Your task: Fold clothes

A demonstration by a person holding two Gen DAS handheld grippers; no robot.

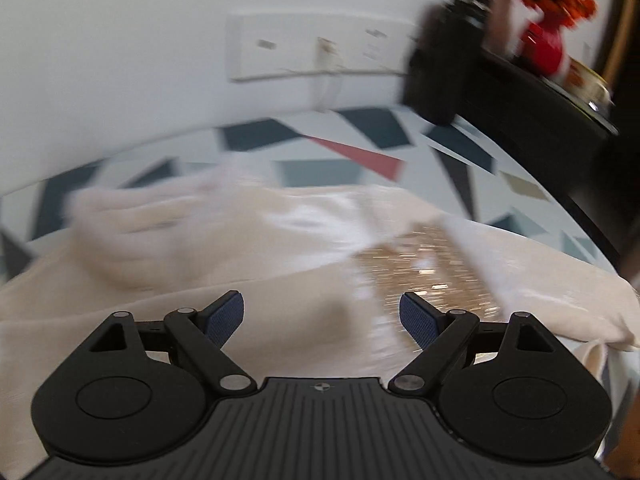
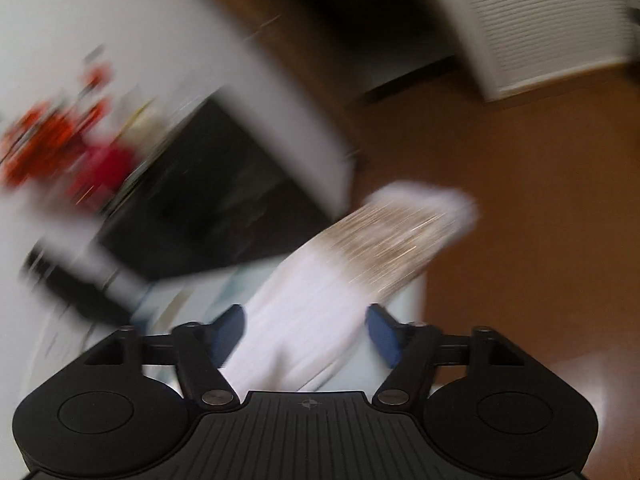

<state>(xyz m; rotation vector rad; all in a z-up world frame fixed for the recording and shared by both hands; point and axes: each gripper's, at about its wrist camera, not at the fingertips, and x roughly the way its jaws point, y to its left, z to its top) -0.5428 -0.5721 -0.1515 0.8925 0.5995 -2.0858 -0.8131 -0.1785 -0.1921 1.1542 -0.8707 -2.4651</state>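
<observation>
- The left gripper (image 1: 322, 312) is held with jaws wide apart, tilted down above a cream garment (image 1: 248, 248); nothing is pinched.
- The right gripper (image 2: 306, 330) is seen parted, a white, glittery garment fold (image 2: 360, 256) lying between the pads; contact cannot be told through blur.
- The garment is spread on a geometric-patterned cover (image 1: 352, 144), beside a white wall (image 1: 120, 60) and a black shelf (image 1: 520, 100); a brown floor (image 2: 540, 200) is seen beyond.

Cream-white soft fabric garment with a glittery gold sequin patch (image 1: 280, 248) lies spread and rumpled on the geometric-patterned sheet, one part bunched up at far left. In the right wrist view a blurred section of it (image 2: 360, 264), sequins showing, stretches away.
</observation>
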